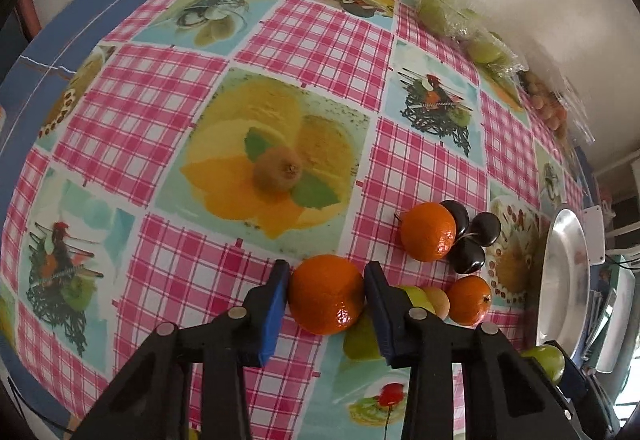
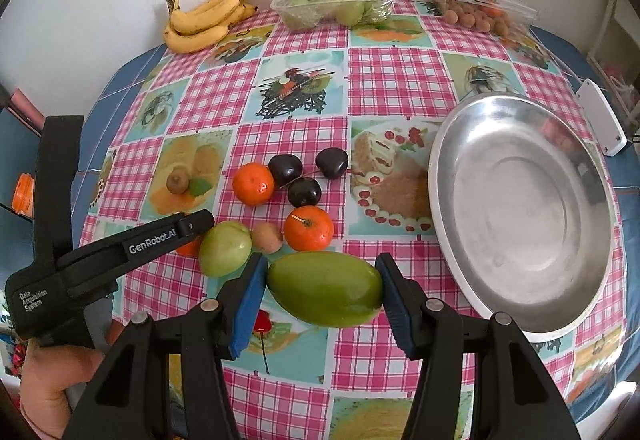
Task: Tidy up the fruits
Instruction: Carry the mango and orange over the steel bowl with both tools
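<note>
My left gripper [image 1: 326,292] is shut on an orange tangerine [image 1: 326,298], with a blue pad against each side, low over the tablecloth. My right gripper [image 2: 323,280] is shut on a long green mango [image 2: 324,288], held crosswise between its pads. In the right wrist view the left gripper [image 2: 196,228] reaches in from the left and hides most of its tangerine. Loose on the cloth lie two more tangerines [image 2: 253,184] [image 2: 308,228], three dark plums [image 2: 304,176], a green apple [image 2: 224,248] and two kiwis [image 2: 268,238] [image 2: 178,182]. A steel bowl [image 2: 520,208] stands empty at the right.
Along the far wall lie bananas [image 2: 204,16], a plastic tray of green fruit [image 2: 332,0] and a clear box of small brown fruit [image 2: 480,8]. A white box [image 2: 600,120] sits beyond the bowl. A hand [image 2: 48,384] holds the left gripper's handle.
</note>
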Action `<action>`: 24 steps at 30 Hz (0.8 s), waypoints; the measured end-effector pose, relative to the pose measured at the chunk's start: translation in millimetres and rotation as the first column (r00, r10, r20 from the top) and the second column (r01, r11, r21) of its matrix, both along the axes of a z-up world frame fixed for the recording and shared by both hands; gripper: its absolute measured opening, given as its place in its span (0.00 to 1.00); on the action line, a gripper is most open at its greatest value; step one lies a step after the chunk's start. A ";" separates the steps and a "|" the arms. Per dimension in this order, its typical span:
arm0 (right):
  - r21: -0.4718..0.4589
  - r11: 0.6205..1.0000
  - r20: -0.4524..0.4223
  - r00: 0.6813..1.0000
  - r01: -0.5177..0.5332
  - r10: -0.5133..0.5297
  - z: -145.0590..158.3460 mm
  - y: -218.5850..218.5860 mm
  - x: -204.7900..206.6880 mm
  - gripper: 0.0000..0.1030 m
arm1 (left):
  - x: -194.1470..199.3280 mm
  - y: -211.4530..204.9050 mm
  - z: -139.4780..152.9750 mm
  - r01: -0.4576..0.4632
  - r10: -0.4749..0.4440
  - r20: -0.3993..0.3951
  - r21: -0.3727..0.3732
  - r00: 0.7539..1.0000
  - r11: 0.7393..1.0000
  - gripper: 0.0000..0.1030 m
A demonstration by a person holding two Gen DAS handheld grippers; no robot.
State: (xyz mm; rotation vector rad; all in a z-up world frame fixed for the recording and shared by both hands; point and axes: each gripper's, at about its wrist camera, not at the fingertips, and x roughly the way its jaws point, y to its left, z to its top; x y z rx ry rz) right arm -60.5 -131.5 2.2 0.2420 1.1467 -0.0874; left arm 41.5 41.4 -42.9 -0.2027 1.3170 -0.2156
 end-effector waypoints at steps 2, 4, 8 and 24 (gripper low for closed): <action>0.002 1.000 -0.002 1.000 0.004 -0.004 -0.5 -0.8 -0.3 0.56 | -0.4 1.1 2.0 -0.005 0.005 0.004 -0.006 1.000 1.000 0.39; 0.005 1.000 -0.003 1.000 0.006 -0.006 -0.4 -1.6 -0.5 0.55 | -0.2 3.6 5.2 -0.015 0.015 0.012 -0.022 1.000 1.000 0.39; 0.012 1.000 0.004 1.000 0.012 -0.012 1.3 -3.9 -1.4 0.55 | -5.6 14.4 19.3 -0.043 0.047 0.047 -0.075 0.998 0.996 0.39; 0.026 0.975 -0.007 0.975 0.221 -0.221 4.5 -73.6 -9.2 0.56 | -24.4 -25.1 52.3 0.092 -0.081 0.138 -0.076 0.987 0.993 0.39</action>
